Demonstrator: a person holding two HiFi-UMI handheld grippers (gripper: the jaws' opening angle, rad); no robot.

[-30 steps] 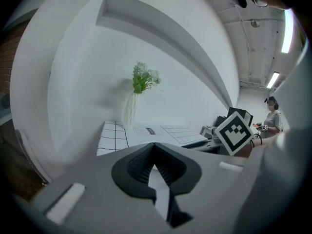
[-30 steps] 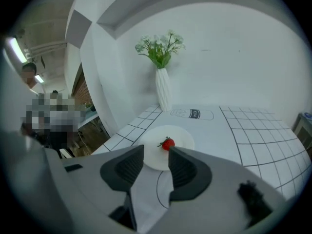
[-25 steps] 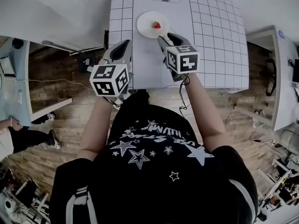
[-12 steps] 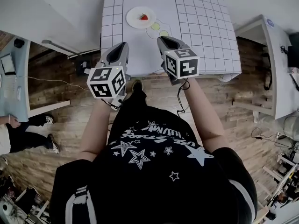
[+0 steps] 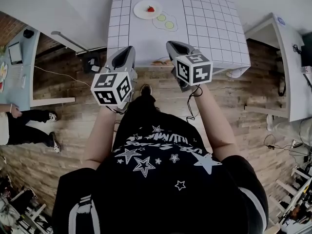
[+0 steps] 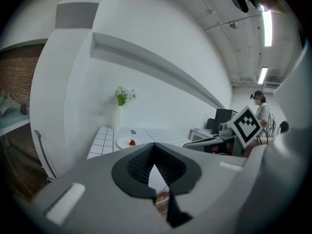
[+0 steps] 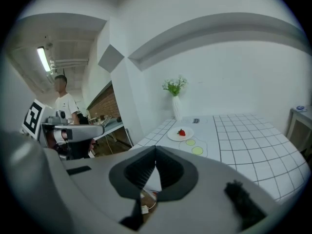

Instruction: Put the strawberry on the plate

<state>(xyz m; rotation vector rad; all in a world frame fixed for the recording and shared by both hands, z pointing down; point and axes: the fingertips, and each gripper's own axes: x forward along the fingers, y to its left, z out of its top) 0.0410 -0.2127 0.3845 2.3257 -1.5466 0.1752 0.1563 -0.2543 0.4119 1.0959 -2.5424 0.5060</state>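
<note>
The red strawberry (image 5: 150, 9) lies on the white round plate (image 5: 139, 9) at the far left of the gridded white table (image 5: 209, 28). It also shows in the left gripper view as the strawberry (image 6: 132, 142) on the plate (image 6: 123, 143). The right gripper view shows the strawberry (image 7: 181, 132) on the plate (image 7: 173, 136) too. My left gripper (image 5: 128, 48) and right gripper (image 5: 171, 44) hang side by side off the table's near edge, over the wooden floor, far from the plate. Both the left gripper (image 6: 155, 145) and the right gripper (image 7: 156, 148) are shut, with nothing between their pads.
Two green discs (image 5: 165, 21) lie on the table just beside the plate. A white vase with flowers (image 7: 175, 106) stands at the table's far end by the wall. A person (image 7: 62, 104) stands to the side. A second white table (image 5: 297, 57) stands at the right.
Both grippers have drawn back from the plate and off the table, so the table now looks farther away. The strawberry stays on the plate.
</note>
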